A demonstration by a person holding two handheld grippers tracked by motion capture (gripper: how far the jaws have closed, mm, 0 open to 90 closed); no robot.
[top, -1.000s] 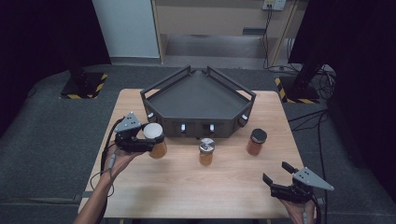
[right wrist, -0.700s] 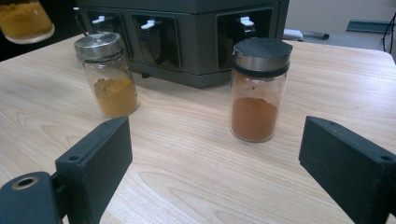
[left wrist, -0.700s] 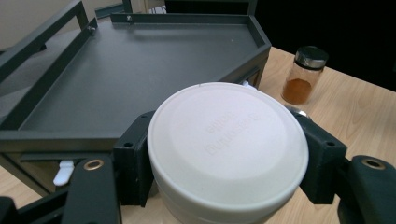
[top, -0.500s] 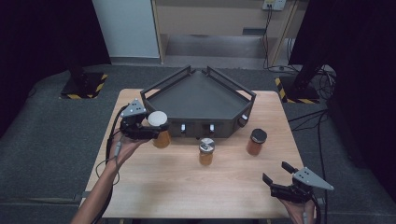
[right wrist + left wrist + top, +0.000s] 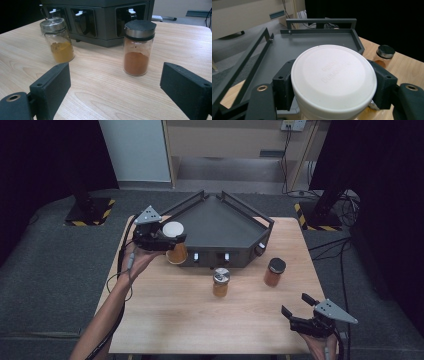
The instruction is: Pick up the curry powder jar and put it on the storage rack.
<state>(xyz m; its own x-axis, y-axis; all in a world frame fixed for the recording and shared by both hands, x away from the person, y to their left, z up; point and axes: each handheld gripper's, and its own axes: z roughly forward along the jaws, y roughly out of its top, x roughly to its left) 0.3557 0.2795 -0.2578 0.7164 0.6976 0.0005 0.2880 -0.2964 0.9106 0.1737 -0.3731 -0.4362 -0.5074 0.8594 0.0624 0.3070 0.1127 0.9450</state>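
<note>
R gripper [image 5: 306, 318] sits spread, idle at the near table [image 5: 200, 320] edge; black-lid jar [image 5: 138, 47] just ahead of it, silver-lid jar [image 5: 58, 40] ahead-left. L gripper [image 5: 332, 85] pinches white-lid jar [image 5: 333, 79], since a sec ago lifted off the table and carried fwd. Jar's now at the grey tray [image 5: 287, 47] front corner — prob. next goes onto the tray.

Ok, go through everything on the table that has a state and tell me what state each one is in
White-lidded jar: lidded, clamped in the left gripper, lifted at the tray's edge.
Silver-lidded jar: lidded, upright on the table, partly full of yellow powder.
Black-lidded jar: lidded, upright on the table, partly full of orange powder.
Dark tray: nothing on it.
Right gripper: open, holding nothing.
</note>
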